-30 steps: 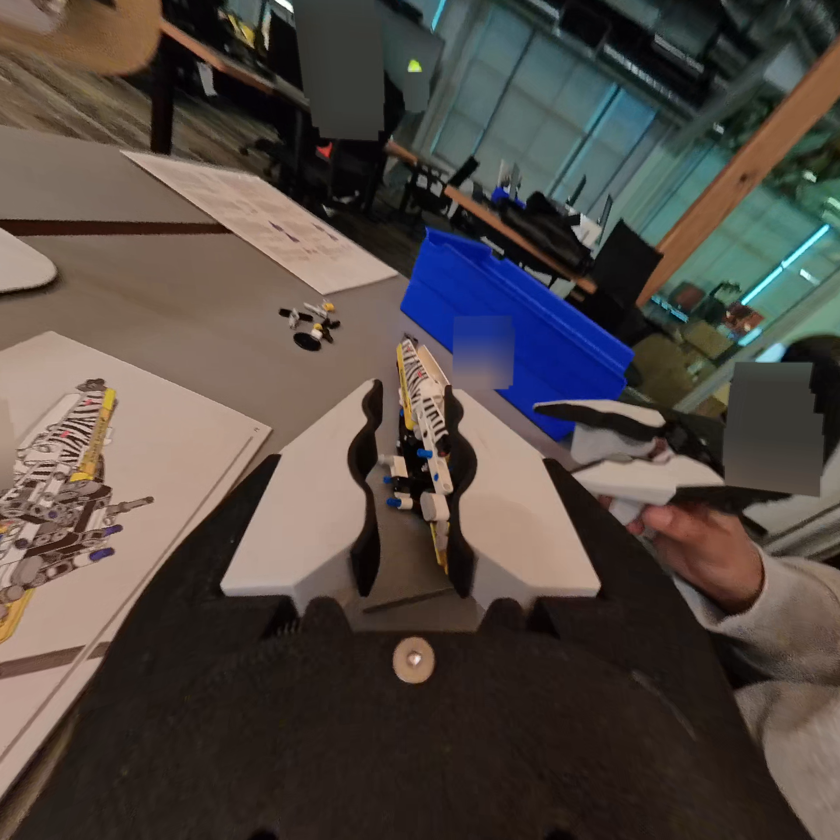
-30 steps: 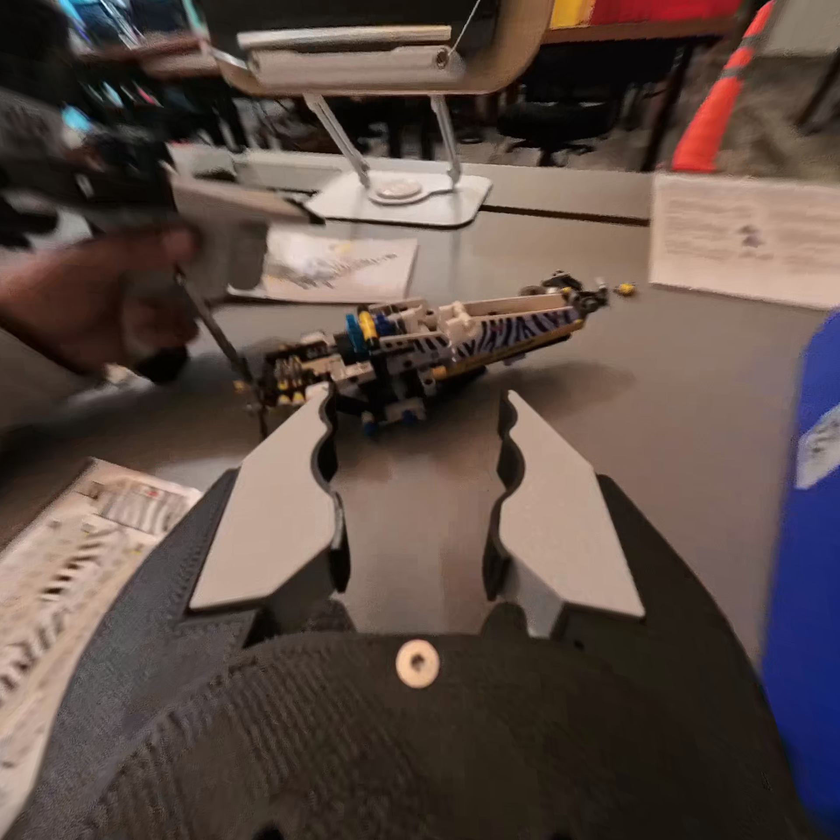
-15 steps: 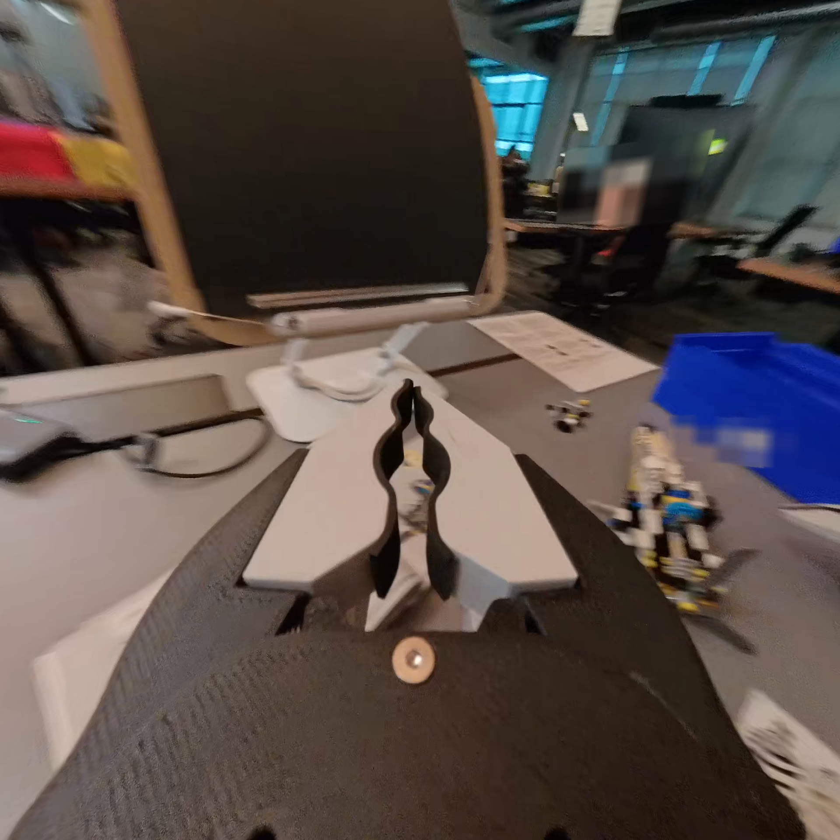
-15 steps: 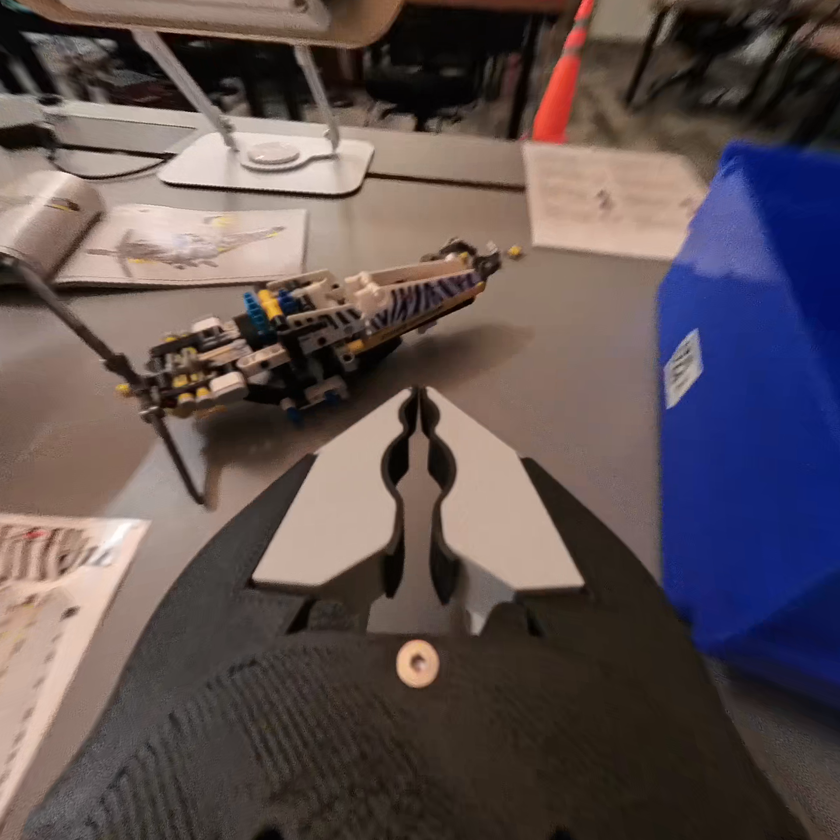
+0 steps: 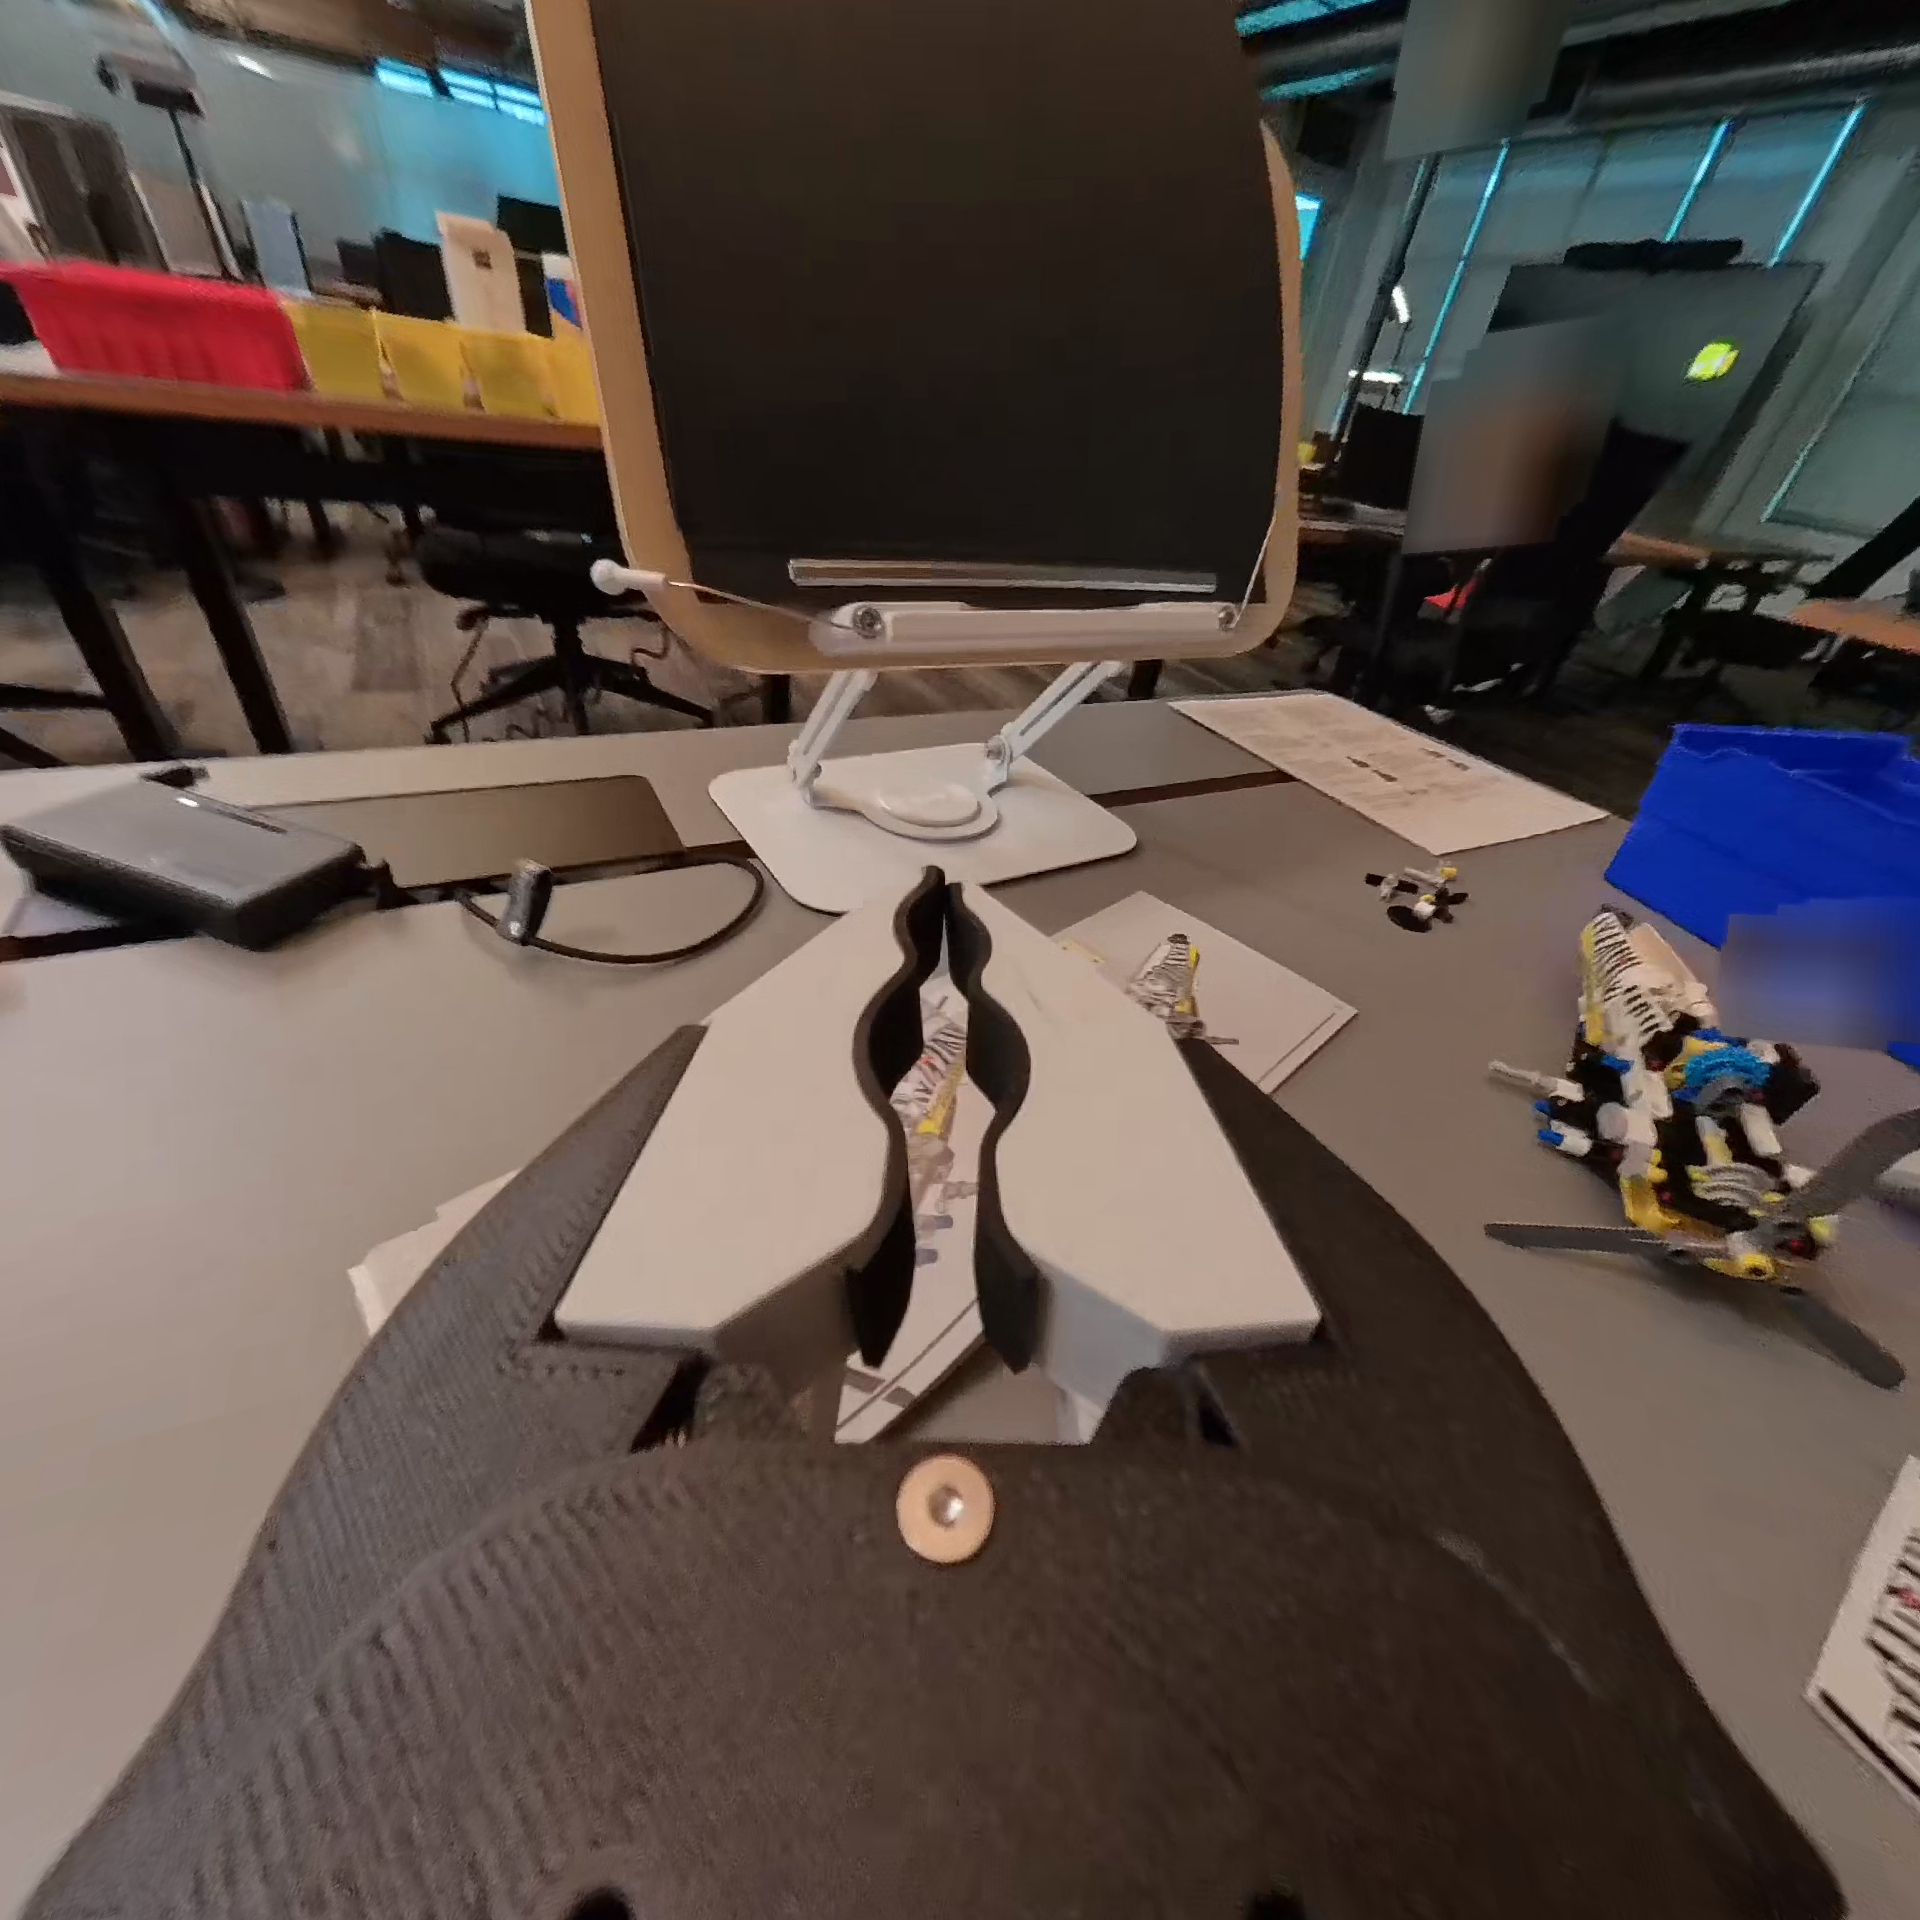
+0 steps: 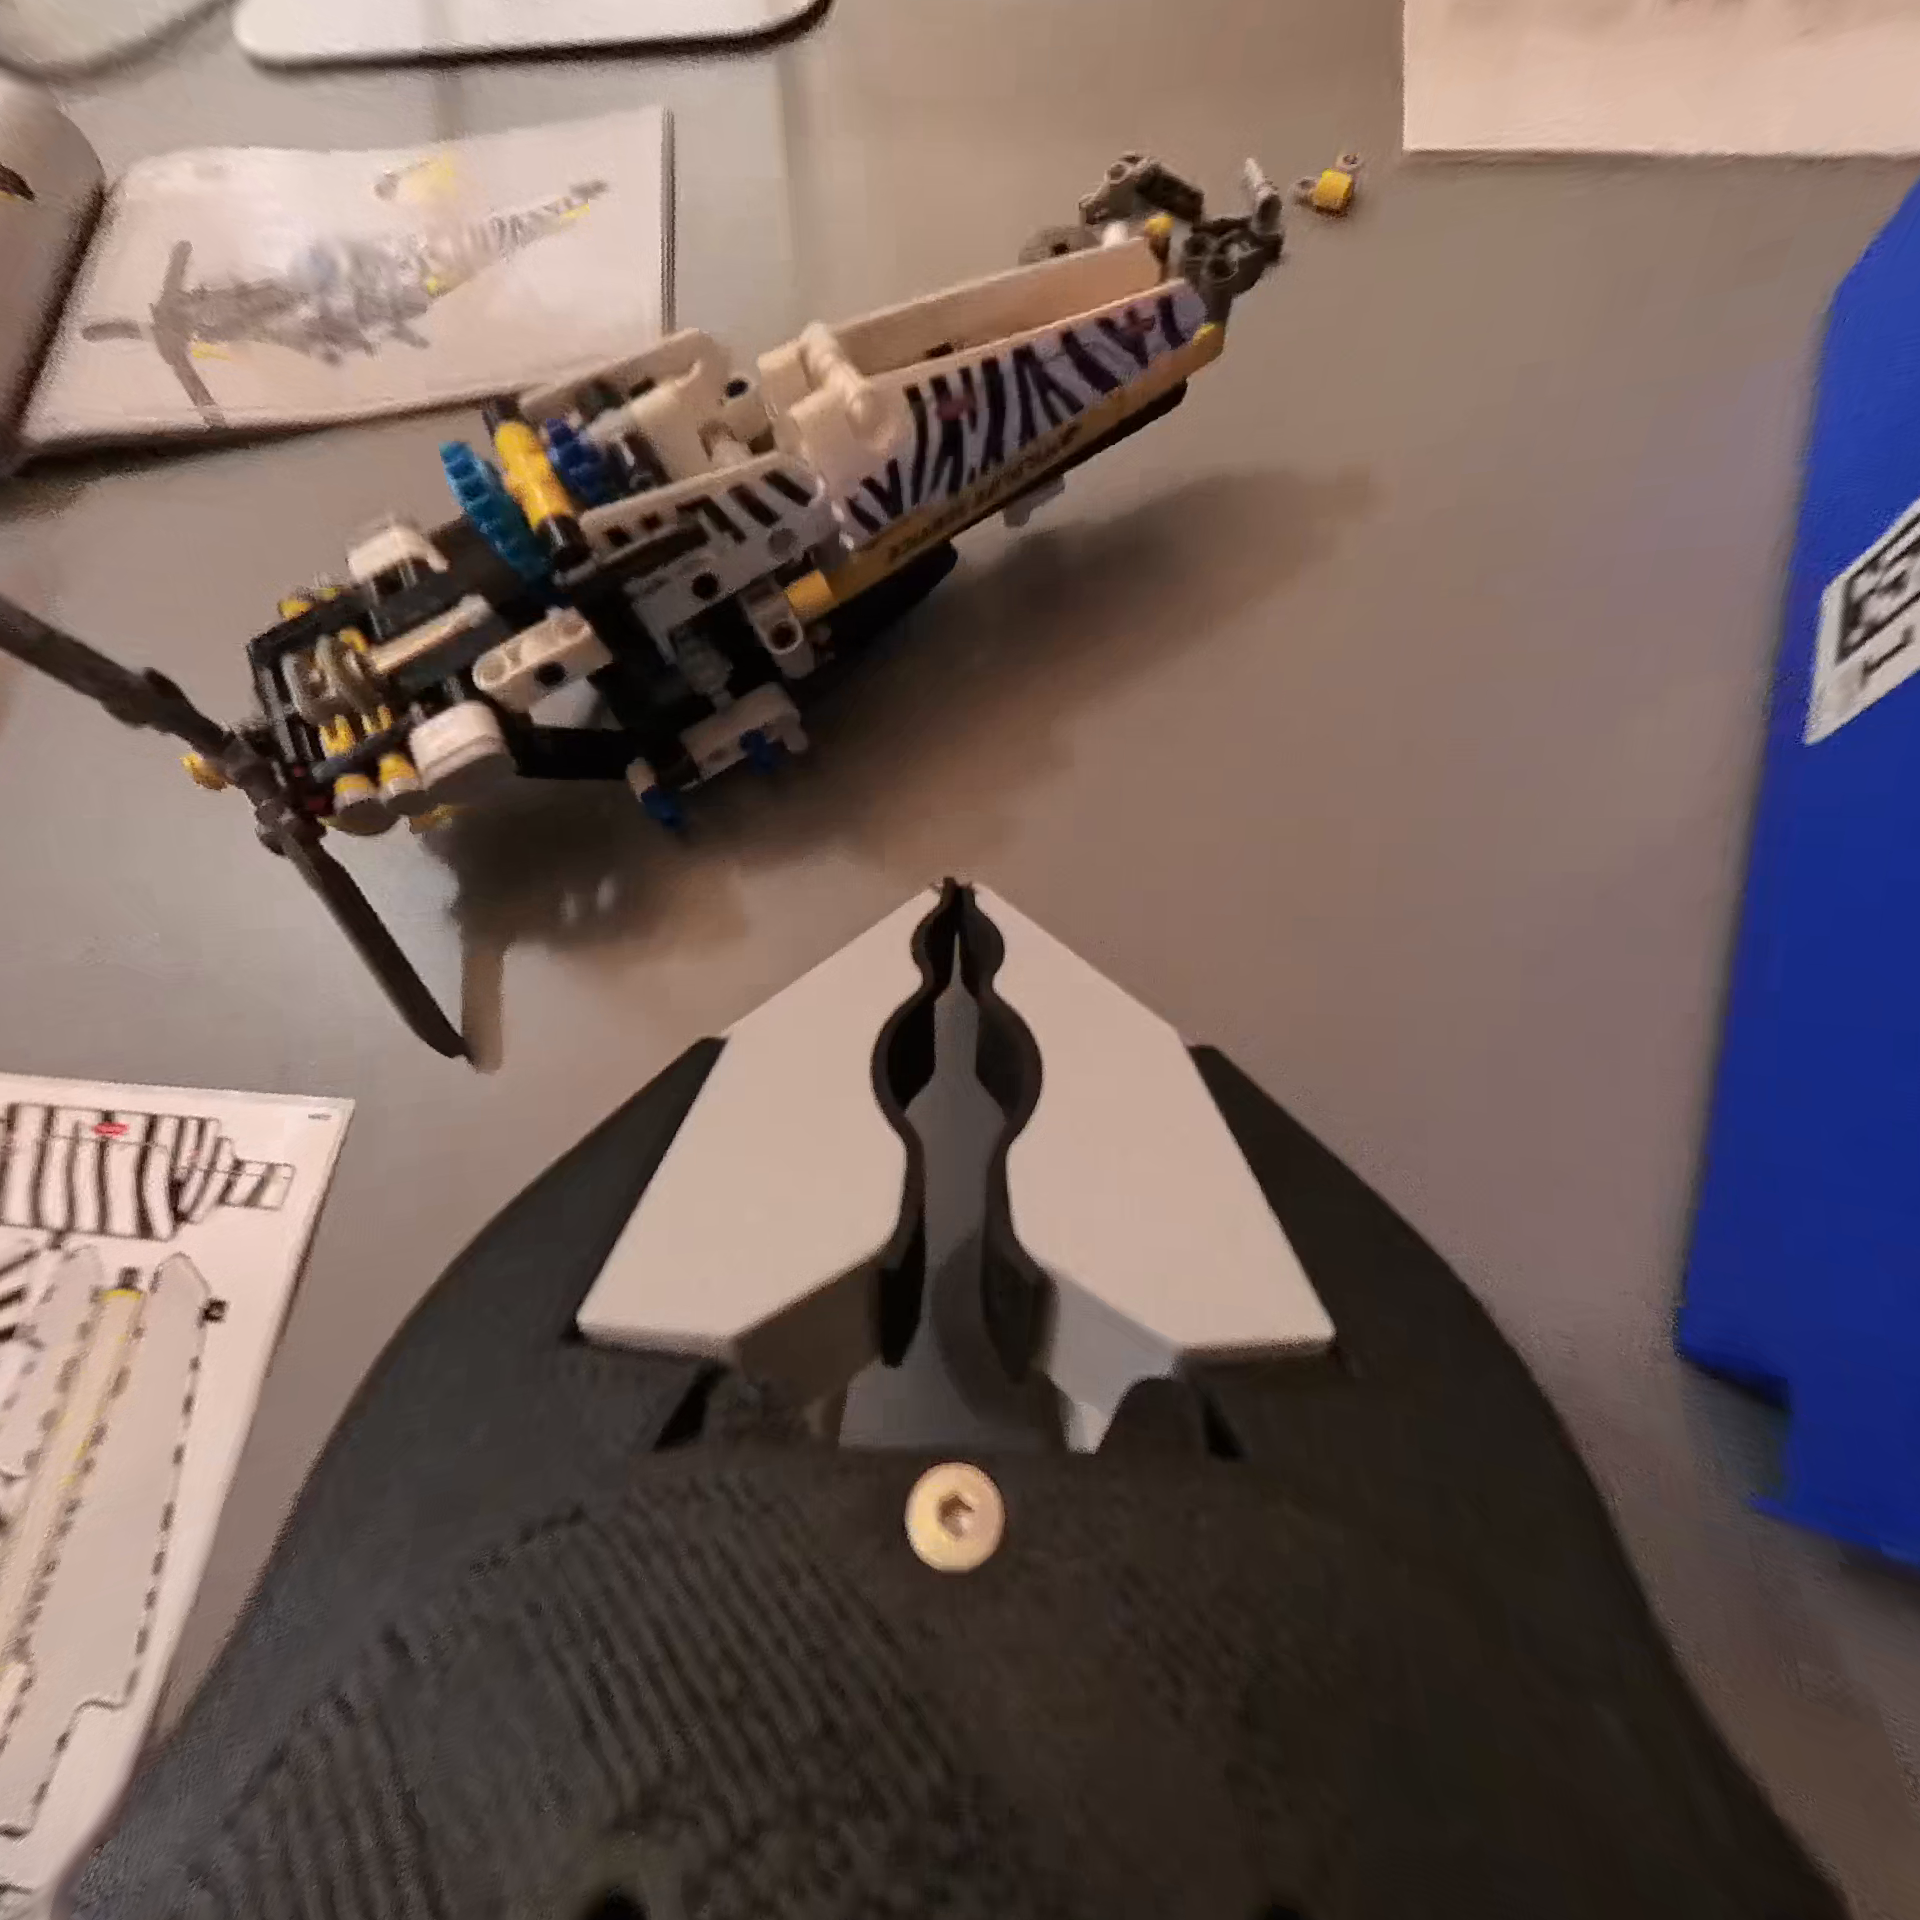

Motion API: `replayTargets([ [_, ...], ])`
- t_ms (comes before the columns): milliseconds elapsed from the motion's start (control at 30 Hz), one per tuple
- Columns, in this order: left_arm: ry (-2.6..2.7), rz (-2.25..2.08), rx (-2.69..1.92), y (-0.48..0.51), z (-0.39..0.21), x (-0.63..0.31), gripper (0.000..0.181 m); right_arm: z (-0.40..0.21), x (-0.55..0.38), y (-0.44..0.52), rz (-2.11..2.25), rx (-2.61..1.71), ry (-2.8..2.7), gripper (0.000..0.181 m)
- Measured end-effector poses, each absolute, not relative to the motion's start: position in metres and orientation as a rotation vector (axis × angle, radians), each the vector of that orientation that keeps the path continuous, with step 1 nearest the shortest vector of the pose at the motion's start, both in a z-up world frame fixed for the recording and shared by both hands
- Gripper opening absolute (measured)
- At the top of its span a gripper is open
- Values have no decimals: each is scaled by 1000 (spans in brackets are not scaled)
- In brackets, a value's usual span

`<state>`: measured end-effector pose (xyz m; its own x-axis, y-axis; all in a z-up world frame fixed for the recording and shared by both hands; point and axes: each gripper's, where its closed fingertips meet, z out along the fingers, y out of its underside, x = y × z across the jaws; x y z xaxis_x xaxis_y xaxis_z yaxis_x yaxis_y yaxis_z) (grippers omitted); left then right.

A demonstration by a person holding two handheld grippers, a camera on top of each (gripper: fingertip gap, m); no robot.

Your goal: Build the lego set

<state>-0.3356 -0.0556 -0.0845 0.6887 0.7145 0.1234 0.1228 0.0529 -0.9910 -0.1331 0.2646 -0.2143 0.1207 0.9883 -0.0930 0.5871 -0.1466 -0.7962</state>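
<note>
A: Starting at the left: the left gripper (image 5: 943, 914), clamped on the lego plane (image 5: 1683, 1117) a second ago, is drawn back over the instruction booklet (image 5: 1226, 997), fingers closed on nothing.

B: The plane lies free on the table (image 6: 1351, 727); right gripper (image 6: 951, 904) has closed too, empty. Next comes a fresh piece, I'd judge.

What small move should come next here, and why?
Probably open the right gripper and reach toward the loose pieces past the plane model's tail: both grippers look shut and empty, the model sits free on the table.
</note>
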Motion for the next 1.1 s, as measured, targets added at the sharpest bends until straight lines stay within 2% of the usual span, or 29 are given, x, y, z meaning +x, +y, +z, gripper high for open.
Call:
replayTargets([
  [100,-744,600,-1498,-65,-85,-340,0,-204,-136,273,956,-1824,-1427,0],
  [433,-759,592,-1533,-61,-94,-340,0,-207,-151,258,728,-1620,-1585,0],
  [1100,-768,593,-1578,-58,-114,-345,0,-207,-172,253,861,-1628,-1640,0],
])
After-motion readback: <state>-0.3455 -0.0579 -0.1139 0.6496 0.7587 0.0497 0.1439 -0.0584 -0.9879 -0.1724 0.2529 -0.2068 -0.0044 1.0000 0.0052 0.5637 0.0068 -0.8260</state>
